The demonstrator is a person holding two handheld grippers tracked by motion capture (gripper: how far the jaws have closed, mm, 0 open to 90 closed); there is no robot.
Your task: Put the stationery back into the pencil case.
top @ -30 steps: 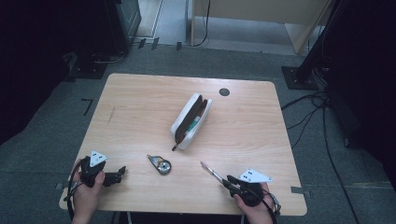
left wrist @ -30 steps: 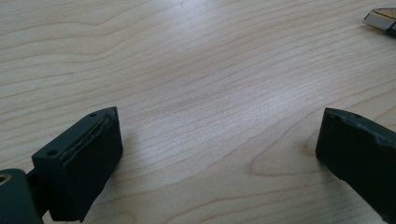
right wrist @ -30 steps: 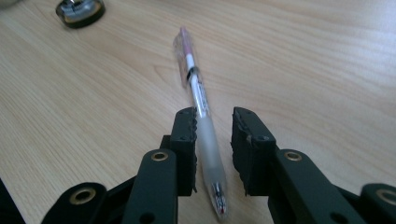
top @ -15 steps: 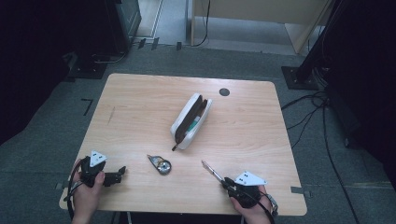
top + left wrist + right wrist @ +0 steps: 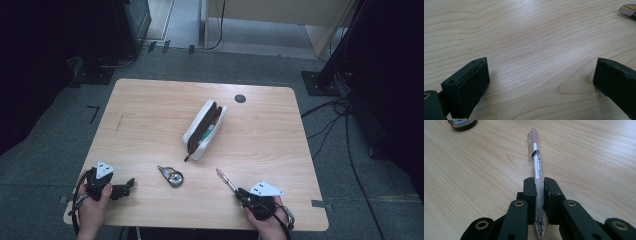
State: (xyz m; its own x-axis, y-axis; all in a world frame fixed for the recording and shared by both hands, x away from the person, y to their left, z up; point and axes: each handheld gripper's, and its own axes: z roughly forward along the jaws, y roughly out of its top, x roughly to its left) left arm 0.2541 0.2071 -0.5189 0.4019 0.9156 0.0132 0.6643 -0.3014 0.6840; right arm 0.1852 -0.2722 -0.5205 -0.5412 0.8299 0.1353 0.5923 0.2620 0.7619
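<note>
A clear pen (image 5: 535, 162) with a pink cap lies on the wooden table (image 5: 150, 115), pointing away from my right gripper (image 5: 539, 186). The jaws have just been closing, and the pads now press on the pen's tip end from both sides. In the high view that gripper (image 5: 241, 192) sits near the front right edge with the pen (image 5: 225, 179) sticking out to the upper left. My left gripper (image 5: 129, 185) rests at the front left. Its jaws stand wide apart over bare wood (image 5: 541, 67) with nothing between them.
A white pencil case (image 5: 204, 129) lies unzipped at the table's middle. A small round black and metal object (image 5: 172, 176) sits between the two grippers, and shows at the edge of both gripper views (image 5: 461, 123) (image 5: 627, 10). A dark cable hole (image 5: 240, 98) is at the back.
The right hand has shifted slightly toward the front edge, with the pen staying at its jaws. The left hand and the case have not moved.
</note>
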